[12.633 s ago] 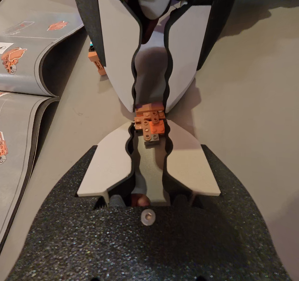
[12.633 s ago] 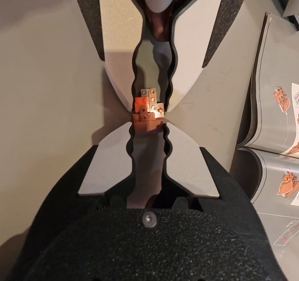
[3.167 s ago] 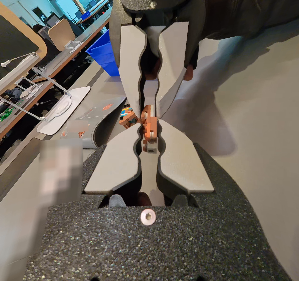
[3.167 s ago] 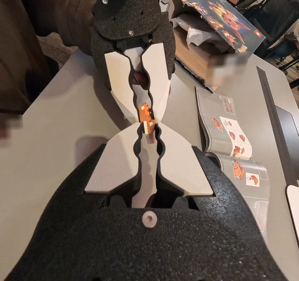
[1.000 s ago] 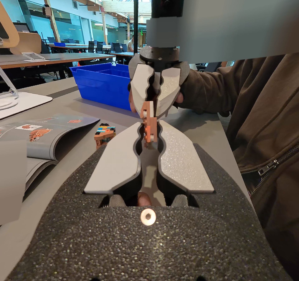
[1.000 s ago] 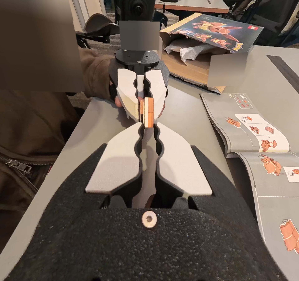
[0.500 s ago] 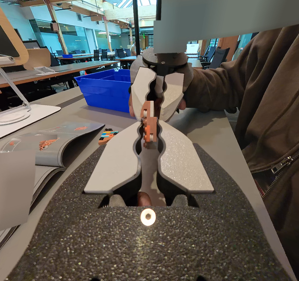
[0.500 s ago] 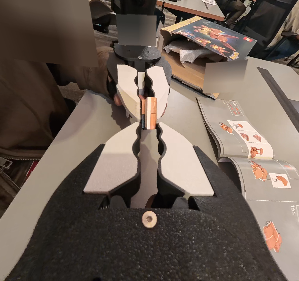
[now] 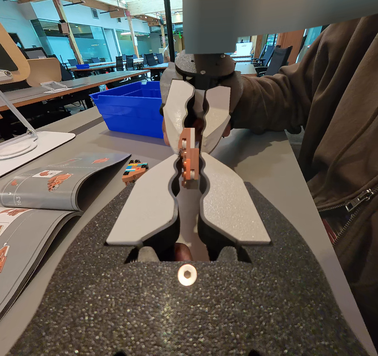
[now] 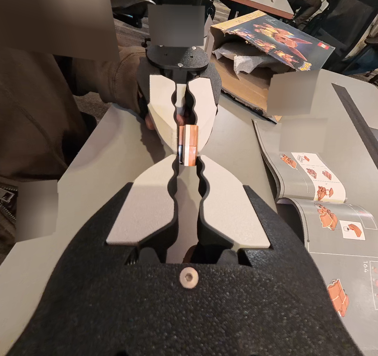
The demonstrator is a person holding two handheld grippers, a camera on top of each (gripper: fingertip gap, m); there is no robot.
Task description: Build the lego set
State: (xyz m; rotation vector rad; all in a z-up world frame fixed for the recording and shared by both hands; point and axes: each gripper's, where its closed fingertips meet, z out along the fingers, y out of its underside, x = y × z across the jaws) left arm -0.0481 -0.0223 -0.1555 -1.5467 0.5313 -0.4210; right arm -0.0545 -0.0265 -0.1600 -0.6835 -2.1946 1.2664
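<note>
A small orange-brown lego assembly with tan and grey pieces is held on edge in the air above the grey table. My left gripper is shut on its near end. My right gripper faces it tip to tip and is shut on the far end. In the right wrist view the assembly sits between my right gripper and the left gripper opposite. A second small brown lego piece with coloured stripes lies on the table to the left.
An open instruction booklet lies left of the grippers; it also shows in the right wrist view. A blue bin and a white lamp base stand farther back. A torn lego box is behind. A person's brown sleeve is close. My left and right fingertips are right by each other.
Both grippers have kept hold of the assembly and lifted it from flat near the table to on edge in the air. In the last second it has barely moved.
</note>
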